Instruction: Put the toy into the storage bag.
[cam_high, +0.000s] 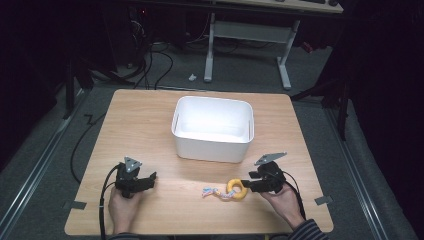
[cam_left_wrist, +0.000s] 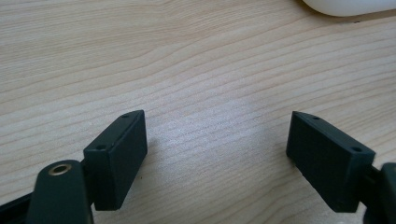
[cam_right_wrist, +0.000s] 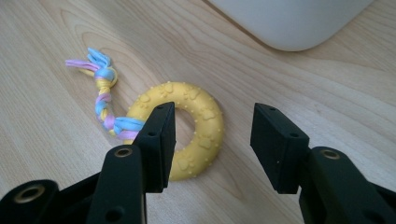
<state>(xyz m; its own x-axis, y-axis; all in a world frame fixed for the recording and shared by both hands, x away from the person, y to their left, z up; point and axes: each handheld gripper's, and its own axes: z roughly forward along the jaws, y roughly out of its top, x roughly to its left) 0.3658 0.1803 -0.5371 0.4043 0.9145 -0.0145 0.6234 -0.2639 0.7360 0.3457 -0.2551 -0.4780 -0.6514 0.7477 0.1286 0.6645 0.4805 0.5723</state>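
Right tongs (cam_right_wrist: 212, 140) apart astride yellow ring toy (cam_right_wrist: 198, 128) (left tongs (cam_left_wrist: 217, 154) apart too).

Light wood surface (cam_high: 150, 120), rounded corners, grey tape tabs at near left (cam_high: 74, 204) and near right (cam_high: 323, 200) edges. Grey carpet floor (cam_high: 45, 150) all round, metal floor rails on left (cam_high: 30, 187) and right (cam_high: 362, 185). Behind: second desk with white legs (cam_high: 285, 65), black cables (cam_high: 150, 60) on the floor beside it. Room dark at edges; light pools on the wood.
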